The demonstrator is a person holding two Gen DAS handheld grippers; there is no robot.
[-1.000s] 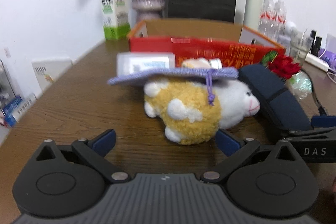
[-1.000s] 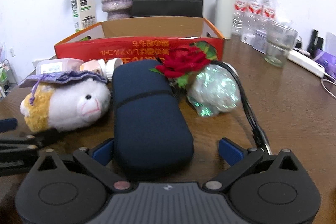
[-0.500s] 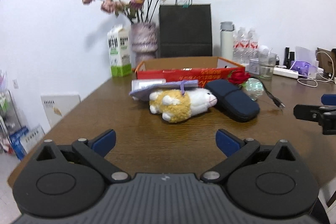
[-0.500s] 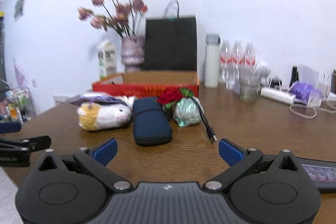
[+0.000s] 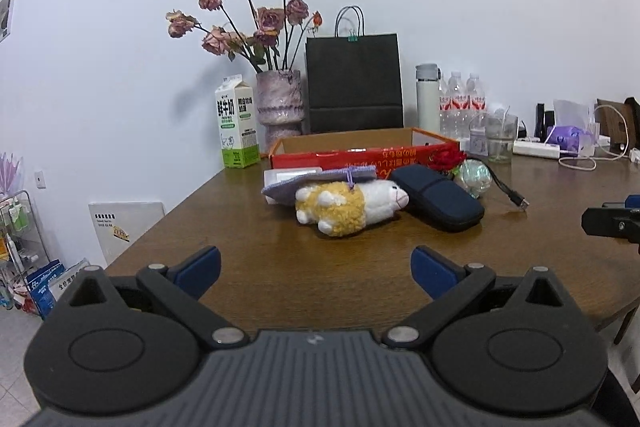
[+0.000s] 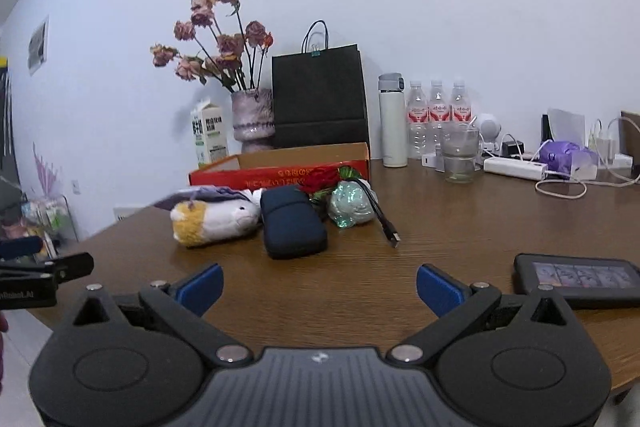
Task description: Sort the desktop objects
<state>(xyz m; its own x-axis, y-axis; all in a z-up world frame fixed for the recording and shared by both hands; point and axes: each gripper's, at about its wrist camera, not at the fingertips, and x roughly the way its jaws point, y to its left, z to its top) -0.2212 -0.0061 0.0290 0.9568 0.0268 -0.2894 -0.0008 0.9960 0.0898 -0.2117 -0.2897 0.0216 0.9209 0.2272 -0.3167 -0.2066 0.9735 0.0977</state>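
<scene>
From my seat at the controls, both claws were hanging back at the near edge of the brown surface (image 5: 248, 251). The left claw (image 5: 315, 264) stood wide, its blue pads far apart with nothing between them and nothing touching them. The right claw (image 6: 319, 285) was spread just as wide and just as empty, with a dark phone (image 6: 578, 279) lying flat on the wood just off its right finger.

Ahead of both, well apart from either, sat the cluster I meant to sort. The plush sheep (image 5: 349, 207) lay on its side, long axis running left to right across my left claw's line, head toward the right, almost dead ahead of that claw. I judged the left the better placed for it. The dark blue case (image 6: 292, 225) touched the sheep's nose, its long axis pointing roughly away from the right claw, so that side suited it. A purple cloth (image 5: 320, 178) rested over the sheep's back and against a pale box behind; how much of it the sheep bore I could not tell. Further on lay the red rose (image 6: 323, 177), the shiny wrapped ball (image 6: 347, 207) and a black cable (image 6: 382, 219). Behind them all stood the open red box (image 5: 360, 149), the likely destination.
</scene>
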